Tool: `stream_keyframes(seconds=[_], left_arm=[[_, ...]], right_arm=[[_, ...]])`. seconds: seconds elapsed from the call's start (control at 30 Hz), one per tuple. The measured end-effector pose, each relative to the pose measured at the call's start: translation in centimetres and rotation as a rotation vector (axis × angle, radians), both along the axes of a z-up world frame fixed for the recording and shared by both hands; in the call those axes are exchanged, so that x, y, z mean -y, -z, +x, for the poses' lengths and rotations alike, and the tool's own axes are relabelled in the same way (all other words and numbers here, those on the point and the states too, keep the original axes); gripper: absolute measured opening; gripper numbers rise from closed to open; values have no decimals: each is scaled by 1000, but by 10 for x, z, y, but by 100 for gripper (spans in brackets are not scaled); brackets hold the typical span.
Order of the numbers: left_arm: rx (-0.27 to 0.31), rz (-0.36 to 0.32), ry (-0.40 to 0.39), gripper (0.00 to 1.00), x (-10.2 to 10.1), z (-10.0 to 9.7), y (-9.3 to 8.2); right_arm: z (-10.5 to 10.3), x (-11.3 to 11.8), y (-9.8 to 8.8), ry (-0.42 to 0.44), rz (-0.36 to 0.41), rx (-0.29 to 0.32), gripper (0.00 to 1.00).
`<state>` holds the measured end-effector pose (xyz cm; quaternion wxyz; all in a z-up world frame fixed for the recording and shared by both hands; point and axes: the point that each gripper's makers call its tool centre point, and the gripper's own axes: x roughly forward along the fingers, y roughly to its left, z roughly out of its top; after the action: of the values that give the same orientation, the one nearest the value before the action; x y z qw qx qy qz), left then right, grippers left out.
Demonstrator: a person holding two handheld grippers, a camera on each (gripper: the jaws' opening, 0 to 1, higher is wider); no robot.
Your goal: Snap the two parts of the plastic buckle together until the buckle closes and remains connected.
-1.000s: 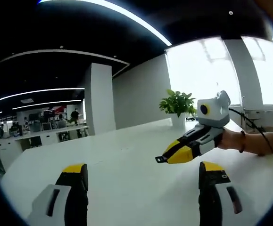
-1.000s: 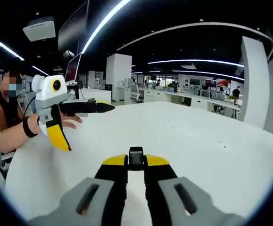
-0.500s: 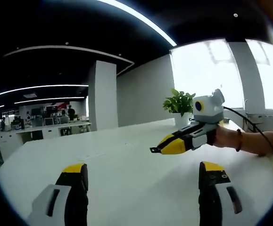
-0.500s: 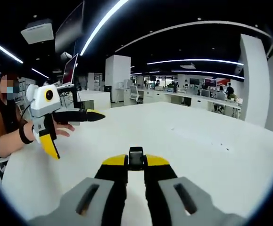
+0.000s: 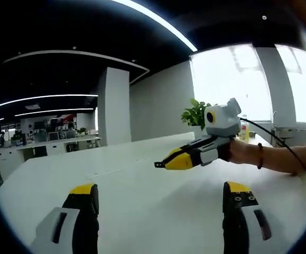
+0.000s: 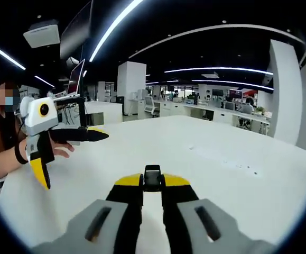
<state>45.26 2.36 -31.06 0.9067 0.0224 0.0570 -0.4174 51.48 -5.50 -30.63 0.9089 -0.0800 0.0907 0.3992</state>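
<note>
right gripper [image 6: 152, 181] jaws clamped on black buckle piece [image 6: 152, 176], left gripper [image 5: 159, 197] jaws spread wide

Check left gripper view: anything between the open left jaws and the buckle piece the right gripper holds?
Nothing: bare white table lies between the left gripper and the buckle piece in the right gripper.

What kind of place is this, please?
Probably a large open-plan office: rows of desks with monitors in the background, long strip lights on a dark ceiling, and a potted plant on the big white table.
</note>
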Motion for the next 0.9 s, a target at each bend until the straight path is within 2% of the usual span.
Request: stream_keyframes(seconds=[0.23,0.6,0.7,0.9], left_arm=[[6,12,0,99,0,1,0],[-3,27,17,99,2,-1,4],[5,26,16,99,2,-2,2],[-5,35,17,99,1,-1,6]], right_arm=[[6,2,9,15,7,-19,11],[-4,-3,11,8,-21,-19,11],[-2,-2,18,5,-18,-38,11],[-6,-3,38,9,-63,-79,11]])
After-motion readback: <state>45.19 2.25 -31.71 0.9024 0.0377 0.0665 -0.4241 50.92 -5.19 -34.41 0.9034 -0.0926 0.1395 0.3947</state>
